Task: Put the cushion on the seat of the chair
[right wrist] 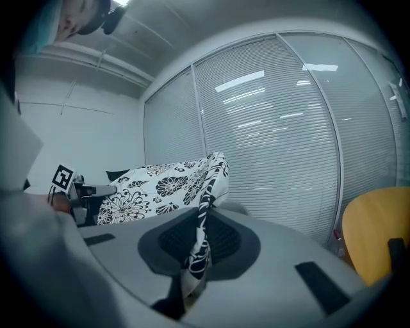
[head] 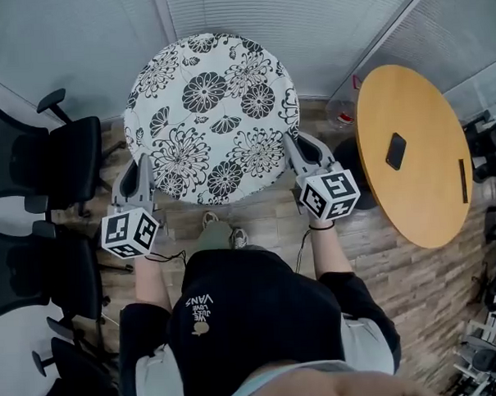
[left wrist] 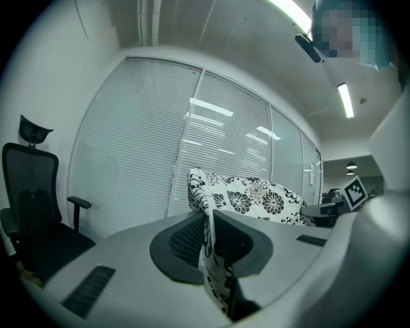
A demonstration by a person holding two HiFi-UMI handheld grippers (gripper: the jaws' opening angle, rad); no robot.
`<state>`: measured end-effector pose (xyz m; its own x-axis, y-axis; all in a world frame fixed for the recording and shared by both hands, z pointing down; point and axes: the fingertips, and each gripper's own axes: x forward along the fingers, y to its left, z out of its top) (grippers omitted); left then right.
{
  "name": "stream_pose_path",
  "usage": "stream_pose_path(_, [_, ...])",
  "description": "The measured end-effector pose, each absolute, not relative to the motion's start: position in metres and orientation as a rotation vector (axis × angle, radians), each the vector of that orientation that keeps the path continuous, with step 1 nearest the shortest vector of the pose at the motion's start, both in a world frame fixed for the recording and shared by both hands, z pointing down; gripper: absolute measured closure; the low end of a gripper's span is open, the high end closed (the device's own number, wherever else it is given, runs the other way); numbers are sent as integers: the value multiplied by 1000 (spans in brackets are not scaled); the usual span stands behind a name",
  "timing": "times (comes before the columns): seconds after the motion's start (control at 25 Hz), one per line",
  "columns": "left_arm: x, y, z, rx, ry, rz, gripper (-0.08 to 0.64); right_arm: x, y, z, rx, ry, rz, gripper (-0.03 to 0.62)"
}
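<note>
Floral cushion (head: pixel 211 112) hung in mid-air before person; left gripper (head: pixel 140 171) and right gripper (head: pixel 299 154) each clamped on its edge fabric; black chair (head: pixel 70 160) stood at left, without cushion; carrying and placing not yet done.

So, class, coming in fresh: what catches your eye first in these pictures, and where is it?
The round black-and-white floral cushion fills the upper middle of the head view, pinched at its near edge by the left gripper and the right gripper. To the right stands a round wooden table with a dark phone on it; black office chairs line the left.
</note>
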<state>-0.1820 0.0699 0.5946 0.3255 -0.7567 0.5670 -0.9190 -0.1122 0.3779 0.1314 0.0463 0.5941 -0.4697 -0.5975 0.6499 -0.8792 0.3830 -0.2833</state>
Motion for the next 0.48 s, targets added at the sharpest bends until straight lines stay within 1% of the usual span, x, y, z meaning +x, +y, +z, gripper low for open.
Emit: stream_pose_path(0.48, [-177, 75, 582, 1906, -1533, 317, 523, 134, 42, 596, 1229, -2255, 864, 558])
